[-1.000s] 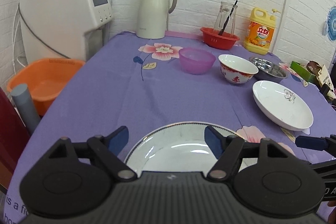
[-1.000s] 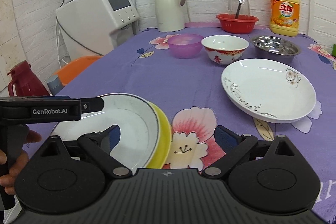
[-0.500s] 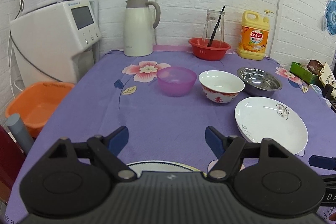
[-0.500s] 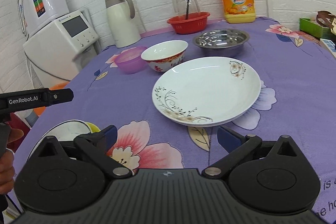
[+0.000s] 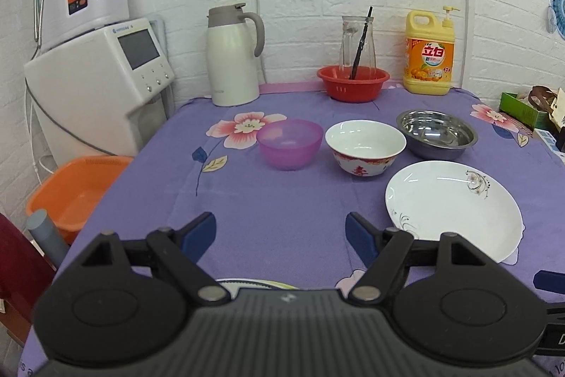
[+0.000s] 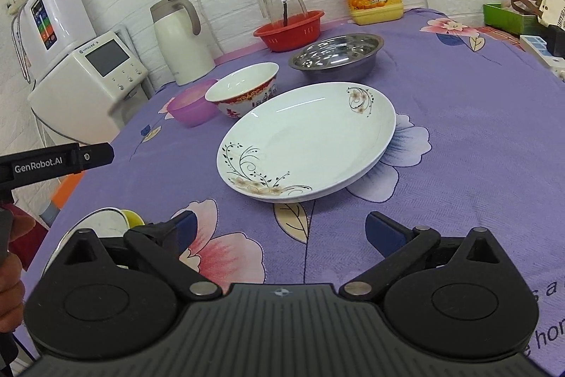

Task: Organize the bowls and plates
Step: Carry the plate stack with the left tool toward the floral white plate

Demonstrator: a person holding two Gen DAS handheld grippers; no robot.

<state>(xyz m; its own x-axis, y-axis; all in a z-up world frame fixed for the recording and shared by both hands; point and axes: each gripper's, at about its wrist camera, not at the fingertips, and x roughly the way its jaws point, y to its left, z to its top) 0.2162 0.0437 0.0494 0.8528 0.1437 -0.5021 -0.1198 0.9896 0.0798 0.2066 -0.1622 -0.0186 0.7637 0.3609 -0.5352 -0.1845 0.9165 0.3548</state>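
A large white floral plate (image 6: pixel 307 140) lies on the purple cloth, just ahead of my open, empty right gripper (image 6: pixel 279 232). Behind it stand a white-and-red bowl (image 6: pixel 243 90), a pink plastic bowl (image 6: pixel 192 106) and a steel bowl (image 6: pixel 337 53). My left gripper (image 5: pixel 280 235) is open and empty, with the same pink bowl (image 5: pixel 289 143), white-and-red bowl (image 5: pixel 365 143), steel bowl (image 5: pixel 438 133) and floral plate (image 5: pixel 453 209) beyond it. A white plate stacked on a yellow one (image 6: pixel 109 221) lies at the near left, mostly hidden under the left gripper, with only its edge (image 5: pixel 254 285) showing.
At the back stand a thermos jug (image 5: pixel 233 55), a red basket (image 5: pixel 353 82) holding a glass pitcher, and a yellow detergent bottle (image 5: pixel 429 55). A water dispenser (image 5: pixel 99 73) and orange basin (image 5: pixel 77 189) are off the table's left edge. Boxes (image 6: pixel 512 16) crowd the right.
Both grippers drew back and turned right. The white-on-yellow plate stack slid out of sight under the left gripper. The floral plate now sits centred before the right gripper. Both stayed open.
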